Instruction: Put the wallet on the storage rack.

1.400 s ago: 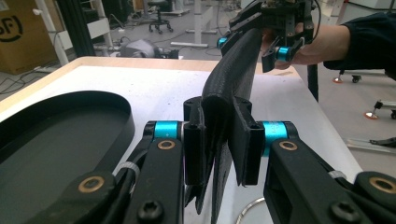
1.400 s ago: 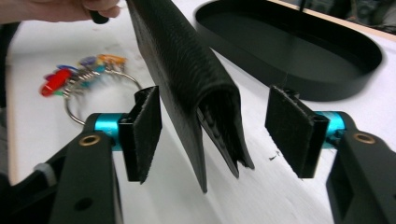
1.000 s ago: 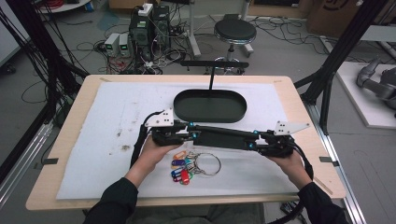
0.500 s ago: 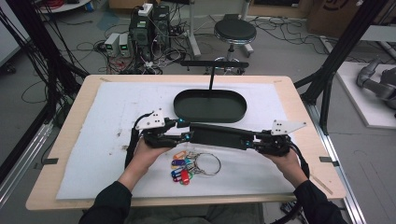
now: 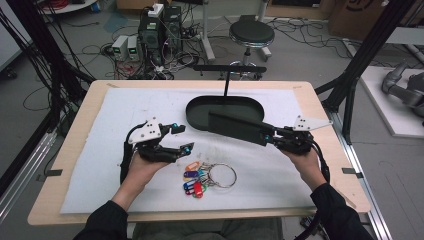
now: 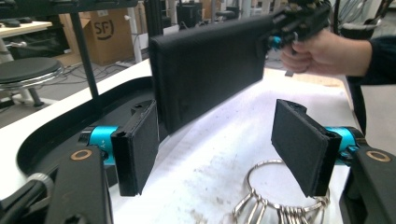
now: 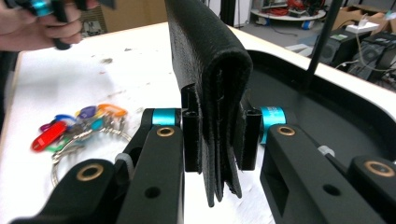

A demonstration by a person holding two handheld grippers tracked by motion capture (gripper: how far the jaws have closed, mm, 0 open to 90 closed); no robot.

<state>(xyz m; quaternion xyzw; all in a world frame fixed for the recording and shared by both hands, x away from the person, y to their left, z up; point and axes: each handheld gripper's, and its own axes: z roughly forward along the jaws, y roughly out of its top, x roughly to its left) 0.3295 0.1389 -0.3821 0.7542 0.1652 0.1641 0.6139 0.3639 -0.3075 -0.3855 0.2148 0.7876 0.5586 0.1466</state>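
Black wallet [image 5: 235, 127] clamped at its right end in right tongs [image 5: 274, 139], above tray [image 5: 197, 112] and tabletop [image 5: 90, 100]; left tongs [image 5: 182, 137] just opened wide, empty, near keys [image 5: 195, 181].

Black folded leather wallet [image 5: 236, 128], held on edge above the table, tilted over dark tray [image 5: 200, 118]

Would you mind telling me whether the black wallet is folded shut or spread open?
Folded shut: the black wallet shows a closed rounded fold with layers pressed together between the right gripper fingers.
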